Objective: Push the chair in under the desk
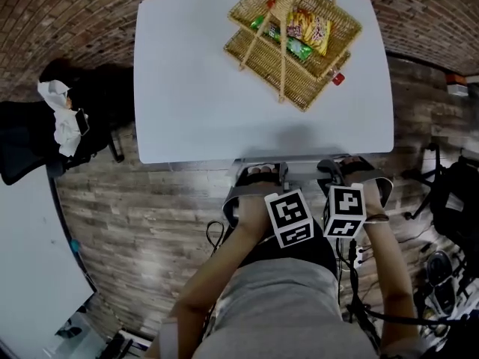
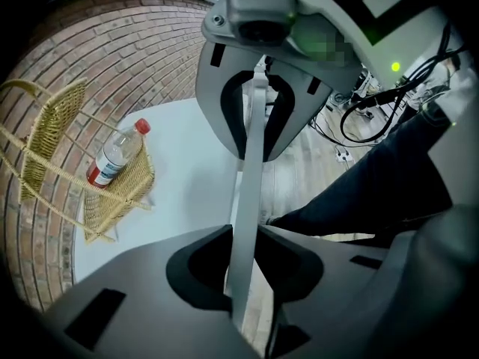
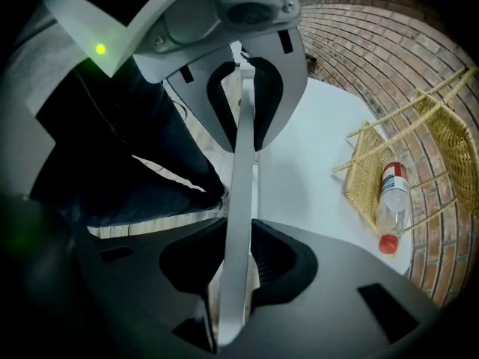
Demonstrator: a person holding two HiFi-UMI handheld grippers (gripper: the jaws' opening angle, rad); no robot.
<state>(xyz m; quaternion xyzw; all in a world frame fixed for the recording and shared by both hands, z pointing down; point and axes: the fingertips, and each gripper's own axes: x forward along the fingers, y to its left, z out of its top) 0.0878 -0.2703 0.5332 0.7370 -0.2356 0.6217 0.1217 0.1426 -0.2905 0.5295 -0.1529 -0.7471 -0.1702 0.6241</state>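
The chair shows only as the thin pale top edge of its backrest (image 1: 301, 164), right at the front edge of the white desk (image 1: 209, 88). Both grippers point down onto it. My left gripper (image 1: 259, 172) is shut on the left part of that edge, my right gripper (image 1: 340, 169) on the right part. In the left gripper view the backrest edge (image 2: 251, 185) runs as a grey strip through my left gripper's jaws (image 2: 241, 275) to the right gripper (image 2: 257, 152) beyond. The right gripper view mirrors this: strip (image 3: 239, 185), right gripper (image 3: 232, 275), left gripper (image 3: 245, 144). The seat is hidden.
A wicker basket (image 1: 296, 32) with snack packs and a plastic bottle (image 2: 116, 152) stands at the desk's far right. A black office chair with a white cloth (image 1: 45, 126) is at the left. Cables (image 1: 359, 253) and a black bag (image 1: 456, 193) lie at the right.
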